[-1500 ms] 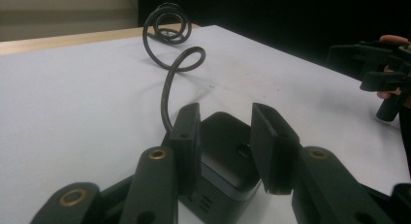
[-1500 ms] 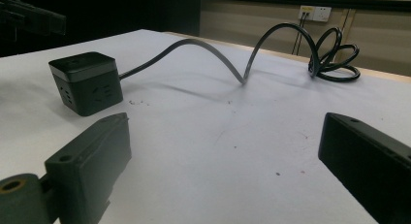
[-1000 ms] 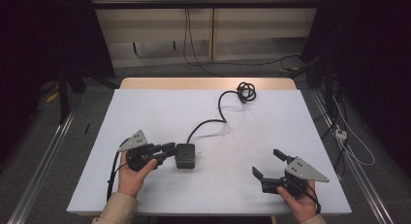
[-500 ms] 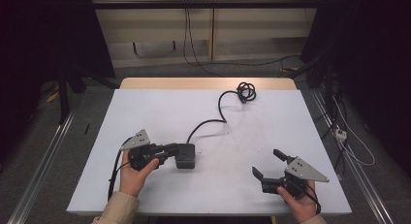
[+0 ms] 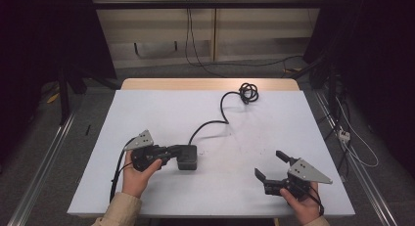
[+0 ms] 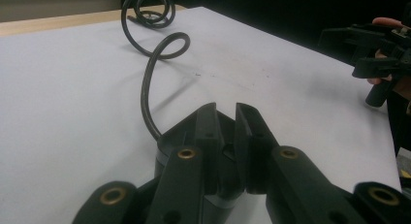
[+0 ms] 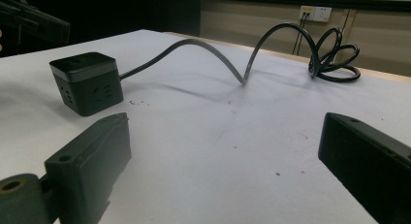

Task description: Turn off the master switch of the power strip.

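A black cube power socket (image 5: 187, 157) lies on the white table (image 5: 161, 108); its black cable (image 5: 222, 111) runs back to a coil (image 5: 248, 93). My left gripper (image 5: 170, 150) lies level with its tips against the cube's left side. In the left gripper view the jaws (image 6: 225, 122) have just been closing and stand nearly together, with only a thin slit and nothing between them. The cube (image 6: 165, 146) sits right behind them. My right gripper (image 5: 270, 165) rests open near the front right edge, with bare table between its jaws (image 7: 225, 127). From there the cube (image 7: 87, 88) is far to the left.
The cable (image 6: 145, 88) arcs above the table between cube and coil. A wooden strip (image 5: 205, 84) borders the table's far edge. Floor cables and a white plug strip (image 5: 344, 134) lie off to the right. Metal rails (image 5: 44, 157) run beside the table.
The left jaws have drawn a little closer together at the cube. Both hands and the cube stay where they were.
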The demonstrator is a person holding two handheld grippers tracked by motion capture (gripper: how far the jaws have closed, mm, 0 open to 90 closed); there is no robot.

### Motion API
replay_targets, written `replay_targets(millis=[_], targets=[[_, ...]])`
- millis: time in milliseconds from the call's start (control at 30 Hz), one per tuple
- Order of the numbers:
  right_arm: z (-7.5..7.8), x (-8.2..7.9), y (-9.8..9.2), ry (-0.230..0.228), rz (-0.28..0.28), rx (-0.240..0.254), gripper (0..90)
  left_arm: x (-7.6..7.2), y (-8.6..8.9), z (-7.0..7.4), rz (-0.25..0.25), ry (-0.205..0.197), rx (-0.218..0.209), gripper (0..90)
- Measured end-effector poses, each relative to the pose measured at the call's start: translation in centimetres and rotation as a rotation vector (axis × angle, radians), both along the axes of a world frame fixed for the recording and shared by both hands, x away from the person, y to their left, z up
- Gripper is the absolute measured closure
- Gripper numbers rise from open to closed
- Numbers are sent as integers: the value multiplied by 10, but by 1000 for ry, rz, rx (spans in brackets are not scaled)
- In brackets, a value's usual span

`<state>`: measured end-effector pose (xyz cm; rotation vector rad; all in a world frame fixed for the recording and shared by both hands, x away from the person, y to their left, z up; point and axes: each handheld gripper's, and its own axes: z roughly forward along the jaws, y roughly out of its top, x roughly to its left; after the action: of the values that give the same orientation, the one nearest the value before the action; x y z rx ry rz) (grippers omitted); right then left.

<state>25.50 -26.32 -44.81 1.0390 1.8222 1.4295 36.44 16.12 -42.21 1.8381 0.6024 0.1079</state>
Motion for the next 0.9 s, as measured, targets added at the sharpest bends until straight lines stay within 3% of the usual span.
replay_targets(millis=[900], targets=[[0,0,0,1,1,1,43,0,-6,2,-23,0,39,868]])
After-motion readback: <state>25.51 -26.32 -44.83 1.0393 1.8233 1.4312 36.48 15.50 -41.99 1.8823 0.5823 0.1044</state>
